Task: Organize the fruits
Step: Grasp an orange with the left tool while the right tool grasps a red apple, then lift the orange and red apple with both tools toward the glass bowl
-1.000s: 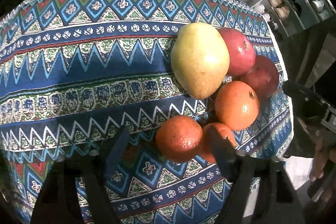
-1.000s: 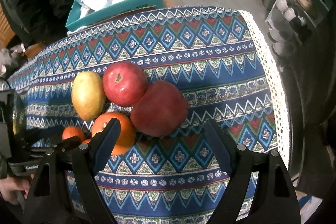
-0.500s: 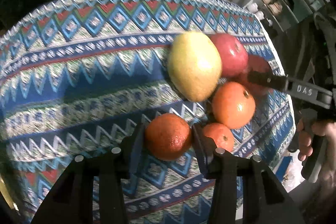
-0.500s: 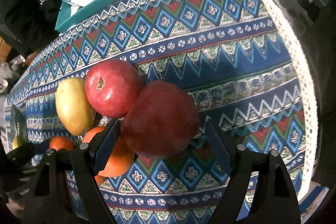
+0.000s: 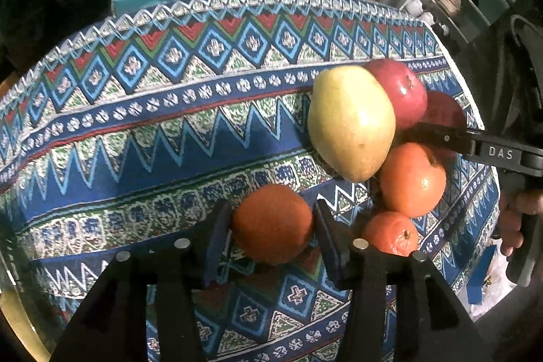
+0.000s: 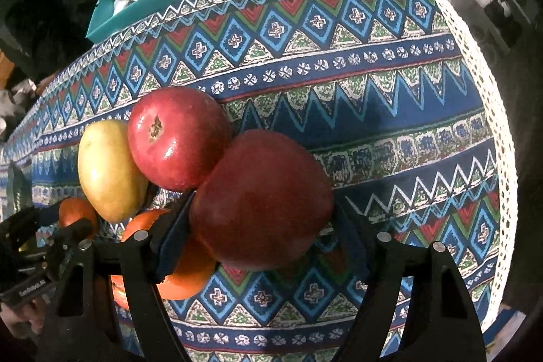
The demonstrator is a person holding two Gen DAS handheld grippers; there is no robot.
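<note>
I am opening my left gripper (image 5: 271, 226) around the near orange (image 5: 272, 224) and closing my right gripper (image 6: 261, 212), pinching the near apple (image 6: 261, 199).

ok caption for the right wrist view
Right gripper fingers closing around a dark red apple on the patterned cloth.

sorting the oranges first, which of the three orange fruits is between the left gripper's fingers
The darker orange apart from the pile, nearest the camera, sits between the left gripper, whose jaws are opening. The big orange and small one lie clear.
</note>
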